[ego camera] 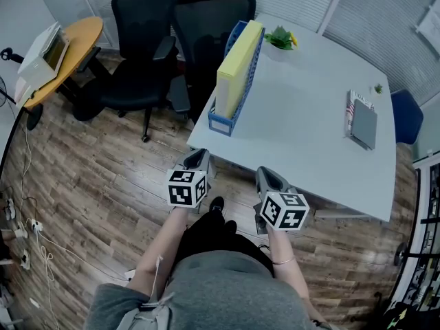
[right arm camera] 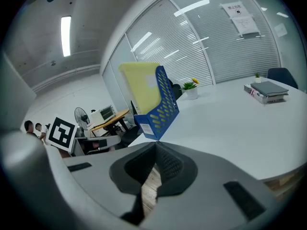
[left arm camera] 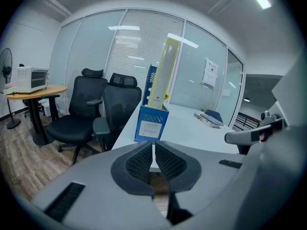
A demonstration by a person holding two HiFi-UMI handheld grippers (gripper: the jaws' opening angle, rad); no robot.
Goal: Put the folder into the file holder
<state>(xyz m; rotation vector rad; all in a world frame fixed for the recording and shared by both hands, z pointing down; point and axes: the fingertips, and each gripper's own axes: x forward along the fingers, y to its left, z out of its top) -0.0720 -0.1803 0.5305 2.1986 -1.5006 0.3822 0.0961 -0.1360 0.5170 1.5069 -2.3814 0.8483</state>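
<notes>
A yellow folder (ego camera: 237, 67) stands upright inside the blue file holder (ego camera: 234, 115) at the left edge of the white table (ego camera: 309, 143). The left gripper view shows the holder (left arm camera: 151, 123) end-on with the folder (left arm camera: 163, 75) rising out of it. In the right gripper view the folder (right arm camera: 141, 87) and holder (right arm camera: 160, 119) stand to the left. My left gripper (ego camera: 197, 158) and right gripper (ego camera: 267, 176) hang side by side just off the table's near edge, apart from the holder. Both are shut with nothing between their jaws, as seen close up on the left gripper (left arm camera: 153, 150) and the right gripper (right arm camera: 154, 155).
Two black office chairs (ego camera: 148, 47) stand by the table's left side. A small potted plant (ego camera: 280, 38) sits at the far end, and a stack of books (ego camera: 361, 122) lies at the right. A round wooden table with a microwave (ego camera: 45, 50) is at far left.
</notes>
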